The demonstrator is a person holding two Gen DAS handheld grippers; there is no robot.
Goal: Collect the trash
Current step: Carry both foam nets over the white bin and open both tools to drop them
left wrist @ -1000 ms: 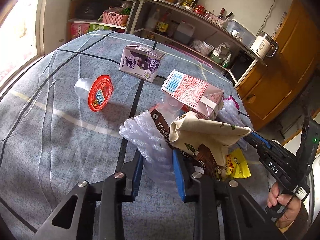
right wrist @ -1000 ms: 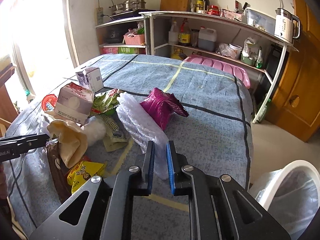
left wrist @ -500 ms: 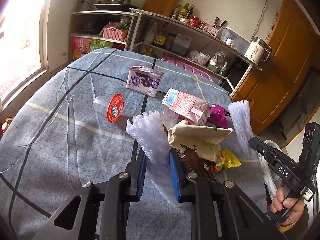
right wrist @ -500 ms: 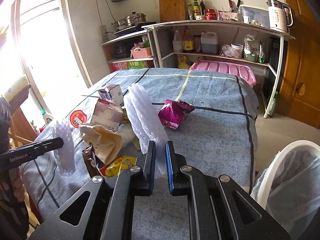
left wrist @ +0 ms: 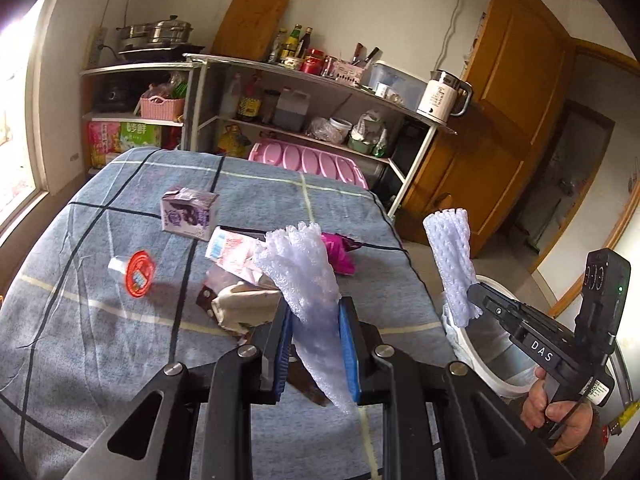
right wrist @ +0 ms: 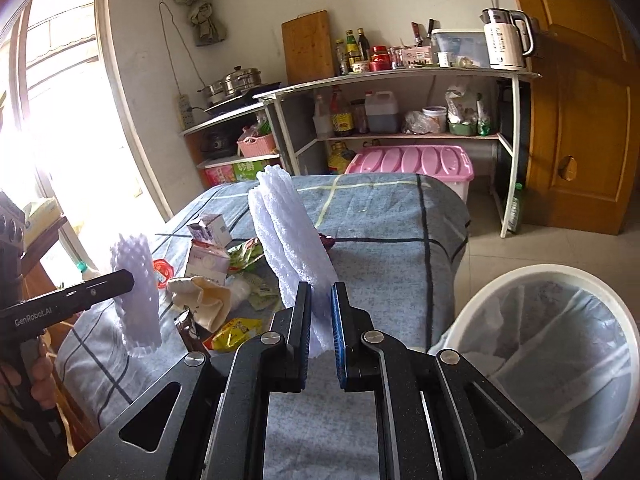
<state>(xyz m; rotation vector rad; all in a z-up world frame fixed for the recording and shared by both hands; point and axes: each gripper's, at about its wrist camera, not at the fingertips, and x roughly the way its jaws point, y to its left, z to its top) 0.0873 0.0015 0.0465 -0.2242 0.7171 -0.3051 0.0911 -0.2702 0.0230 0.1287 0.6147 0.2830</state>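
Note:
My left gripper (left wrist: 314,316) is shut on a white foam net sleeve (left wrist: 308,276), held above the table; it also shows in the right wrist view (right wrist: 136,288). My right gripper (right wrist: 321,308) is shut on a second white foam net sleeve (right wrist: 292,240), which also shows in the left wrist view (left wrist: 450,264), near a white trash bin (right wrist: 476,312) with a clear liner at the table's right end. Trash lies on the blue checked tablecloth (left wrist: 100,320): a purple carton (left wrist: 188,216), a red-and-white carton (left wrist: 232,256), a red-lidded cup (left wrist: 136,274), a magenta bag (left wrist: 338,254), a cream cloth bag (left wrist: 240,304) and a yellow wrapper (right wrist: 236,330).
Shelves (right wrist: 400,76) with bottles, pots and a kettle (right wrist: 506,40) stand behind the table. A pink storage box (right wrist: 412,164) sits on the floor under them. A wooden door (right wrist: 576,120) is at the right. A window (right wrist: 60,120) is at the left.
Both grippers have lifted their foam sleeves up off the trash pile and swung right. The trash bin has come closer in the right wrist view.

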